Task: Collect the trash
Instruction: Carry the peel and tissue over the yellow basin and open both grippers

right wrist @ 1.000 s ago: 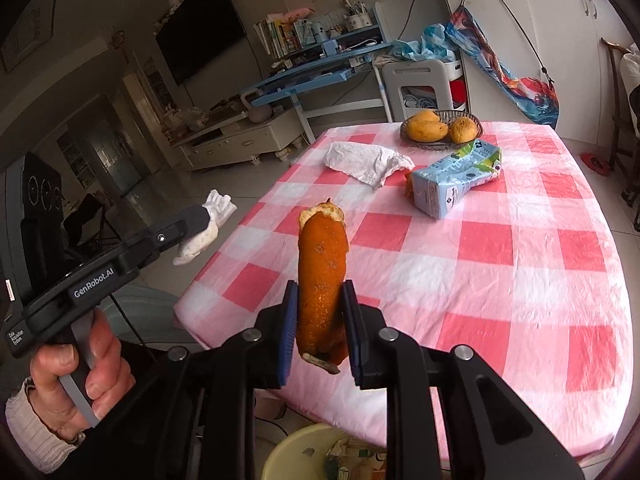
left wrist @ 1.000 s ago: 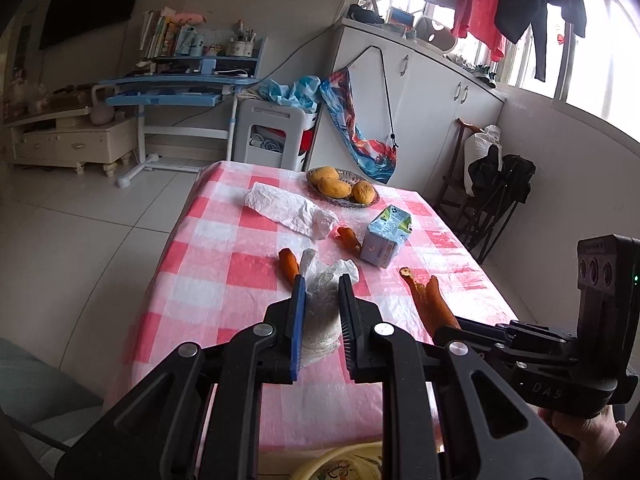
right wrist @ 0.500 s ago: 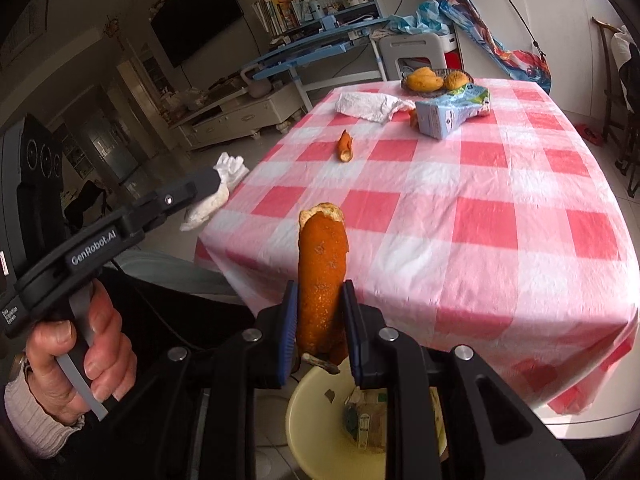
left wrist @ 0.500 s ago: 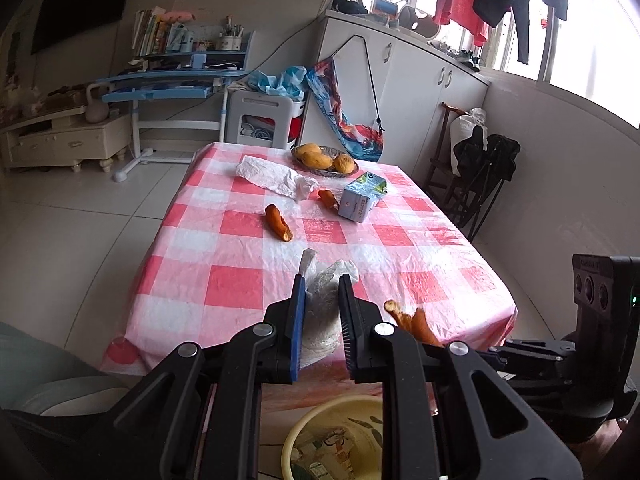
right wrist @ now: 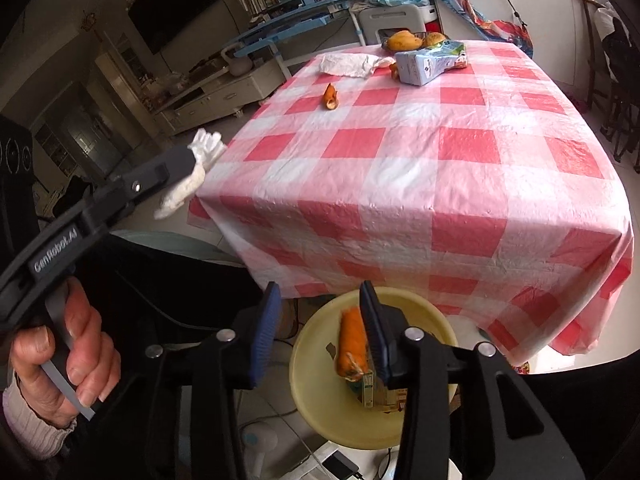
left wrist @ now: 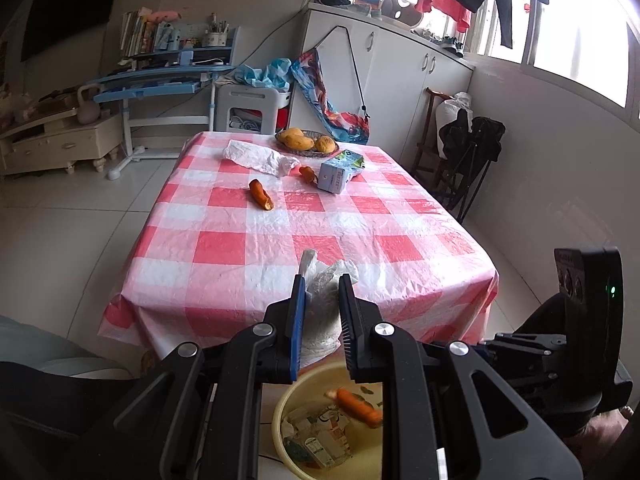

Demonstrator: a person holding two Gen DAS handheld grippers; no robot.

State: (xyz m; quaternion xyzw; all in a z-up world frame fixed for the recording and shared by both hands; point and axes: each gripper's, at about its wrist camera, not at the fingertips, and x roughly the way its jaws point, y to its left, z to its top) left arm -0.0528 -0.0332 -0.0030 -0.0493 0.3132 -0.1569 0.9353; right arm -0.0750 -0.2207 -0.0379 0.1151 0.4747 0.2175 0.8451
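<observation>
Orange against pale yellow: the long orange peel piece (right wrist: pixel 353 340) that sat clamped upright in the right gripper (right wrist: pixel 316 332) half a second ago now lies loose below it, inside the round yellow plastic bin (right wrist: pixel 320 412). That gripper's jaws have just been opening; they stand apart, and the peel shows beside the right-hand pad, whether touching it I cannot tell. In the left wrist view the same peel (left wrist: pixel 359 406) rests on flattened cartons in the bin (left wrist: pixel 280 432).

The left gripper (left wrist: pixel 322 322) is closed on a crumpled white plastic wrapper (left wrist: pixel 324 304), as it was a second ago. From the right wrist view the wrapper (right wrist: pixel 192 176) juts from that gripper's tip, beside the near left corner of the table, and a hand (right wrist: pixel 60 364) grips the handle.

Both views have drawn back from the table since the earlier frames, so the bin now fills more of the lower edge. On the red-and-white checked plastic tablecloth (left wrist: pixel 256 248) nothing has shifted: a short orange peel piece (left wrist: pixel 261 195), another small orange scrap (left wrist: pixel 307 173) next to the light blue drink carton (left wrist: pixel 340 171), a crumpled white bag (left wrist: pixel 256 156), and a woven basket of yellow fruit (left wrist: pixel 306 140) at the far end.
</observation>
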